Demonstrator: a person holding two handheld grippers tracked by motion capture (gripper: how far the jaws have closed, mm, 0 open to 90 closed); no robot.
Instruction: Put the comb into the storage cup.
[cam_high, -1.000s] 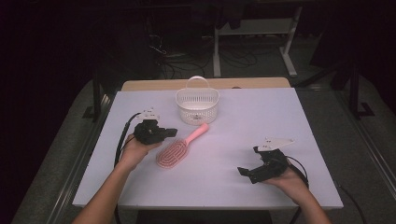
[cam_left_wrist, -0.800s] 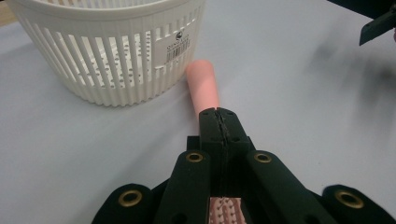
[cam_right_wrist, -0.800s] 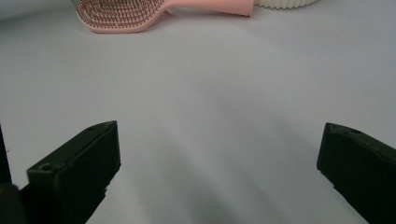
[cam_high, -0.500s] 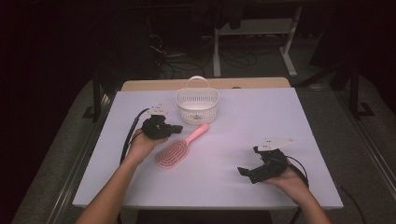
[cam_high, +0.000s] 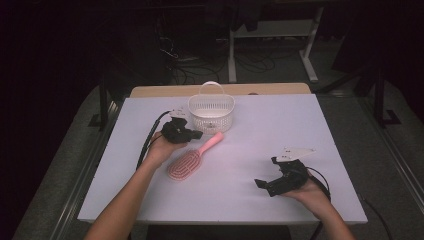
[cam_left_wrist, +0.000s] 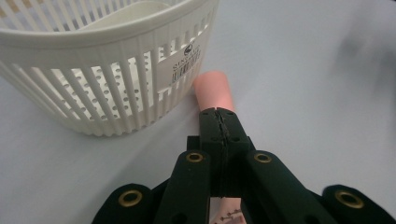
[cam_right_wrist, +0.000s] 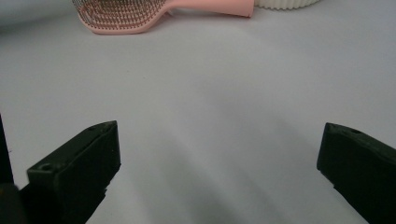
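Since the earlier frame, the left gripper (cam_high: 192, 134) is being carried rightward, from beside the bristle head toward the handle of the pink plastic hairbrush (cam_high: 192, 157) lying flat on the white table (cam_high: 280, 125). Its jaws are being kept pressed together above the handle (cam_left_wrist: 214, 91), gripping nothing. The right gripper (cam_high: 270, 184) is being rested wide open and empty, well apart. The brush's long axis is running diagonally, handle tip pointing at the white slatted plastic basket (cam_high: 211, 111). Closed jaws are likely being risked shoving the handle against the basket.
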